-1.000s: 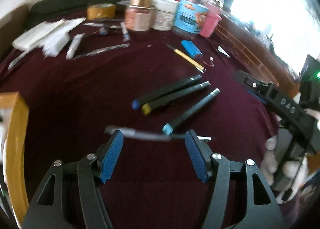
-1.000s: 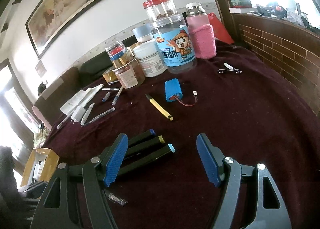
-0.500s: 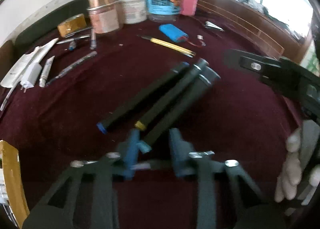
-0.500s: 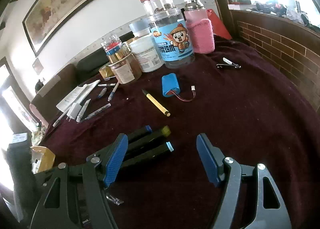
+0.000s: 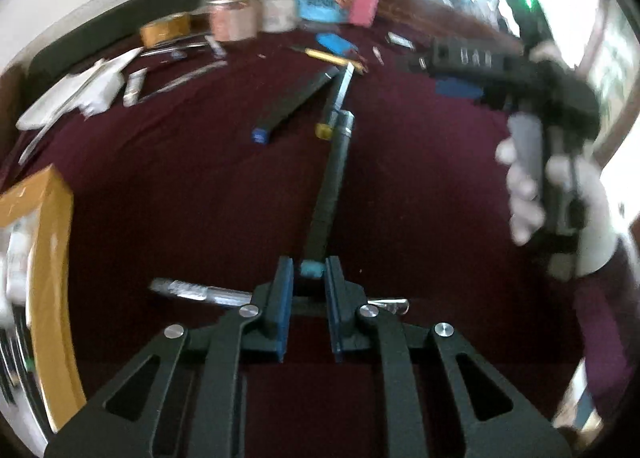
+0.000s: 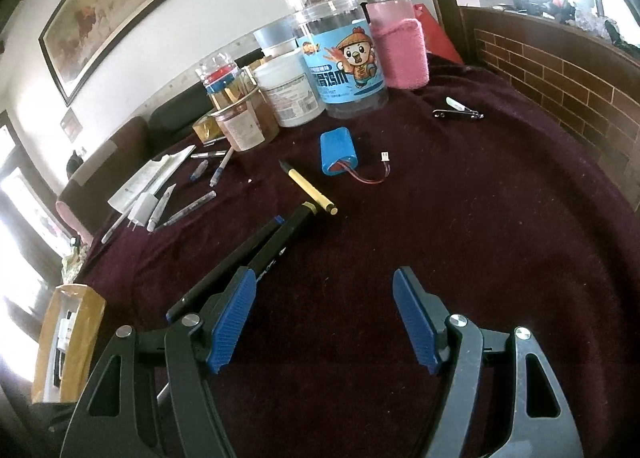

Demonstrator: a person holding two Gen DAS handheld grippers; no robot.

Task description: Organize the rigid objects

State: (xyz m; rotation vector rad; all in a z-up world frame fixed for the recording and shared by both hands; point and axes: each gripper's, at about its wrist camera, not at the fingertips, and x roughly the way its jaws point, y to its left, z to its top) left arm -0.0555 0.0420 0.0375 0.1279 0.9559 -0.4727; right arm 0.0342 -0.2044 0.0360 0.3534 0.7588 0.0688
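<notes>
teal-capped marker (image 5: 330,186) | lifted off the maroon cloth (image 5: 200,198), cap end pinched in left gripper (image 5: 308,278) | right gripper (image 6: 324,318) gaping, empty, over cloth | advice: carry level, slowly; end-grip may let it swing; clear yellow-capped marker (image 5: 334,106)

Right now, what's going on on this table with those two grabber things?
A person is tidying loose items on a dark red tablecloth with a handheld gripper in each hand. The left gripper is shut on the teal-capped end of a black marker, which points away along its fingers. Two more black markers lie on the cloth near a yellow pen and a blue battery pack. The right gripper is open and holds nothing.
</notes>
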